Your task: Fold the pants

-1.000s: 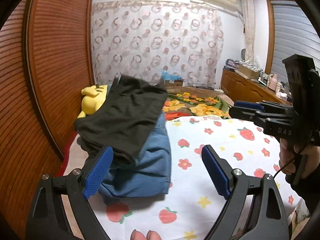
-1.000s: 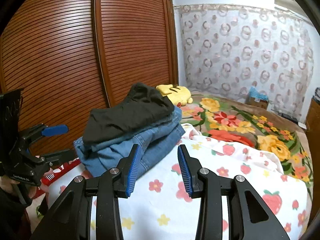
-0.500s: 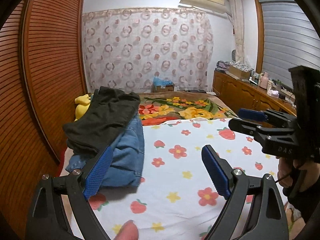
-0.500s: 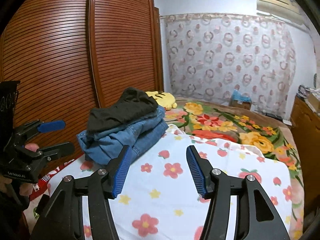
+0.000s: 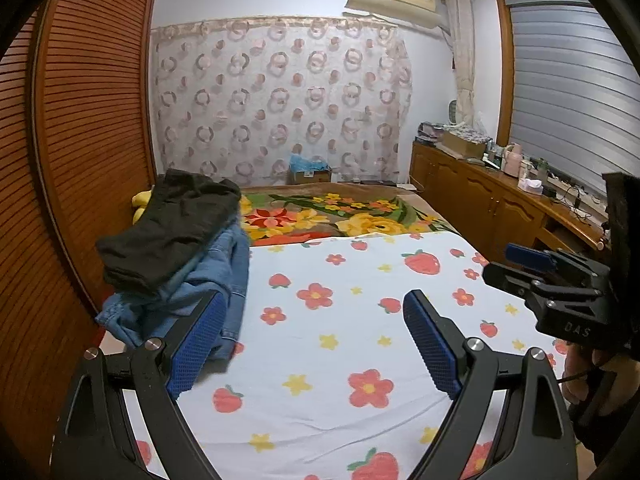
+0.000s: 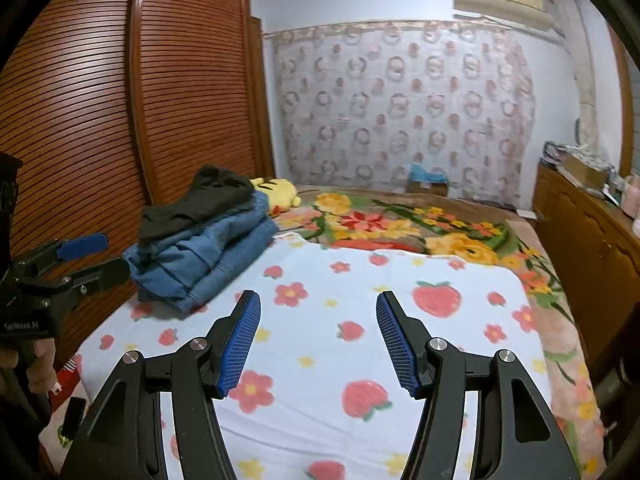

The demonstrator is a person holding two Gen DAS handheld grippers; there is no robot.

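Left gripper (image 5: 310, 342) held level above the white strawberry-and-flower sheet (image 5: 348, 320), its blue-padded jaws spread wide with nothing between them. Right gripper (image 6: 318, 340) in the same level pose over the same sheet, jaws likewise well parted and gripping nothing; in the left wrist view it appears at the right edge (image 5: 536, 270), the holder's hand (image 5: 588, 372) wrapped around its handle below. In the right wrist view the left gripper sits at the left edge (image 6: 86, 258), also hand-held.

The pile of pants lies at the left side of the bed beside the slatted wooden wardrobe (image 6: 120, 112), ahead and to the left of both grippers and apart from them. In the left wrist view the left jaw's pad overlaps the pile's near end in the picture; contact cannot be told. Black pants (image 5: 176, 228) lie folded on top, edges slightly uneven; blue jeans (image 6: 204, 256) form thicker folded layers beneath, the near corner loose and rumpled. A yellow plush toy (image 6: 280, 192) rests just behind the pile, on a floral blanket (image 6: 400, 220)
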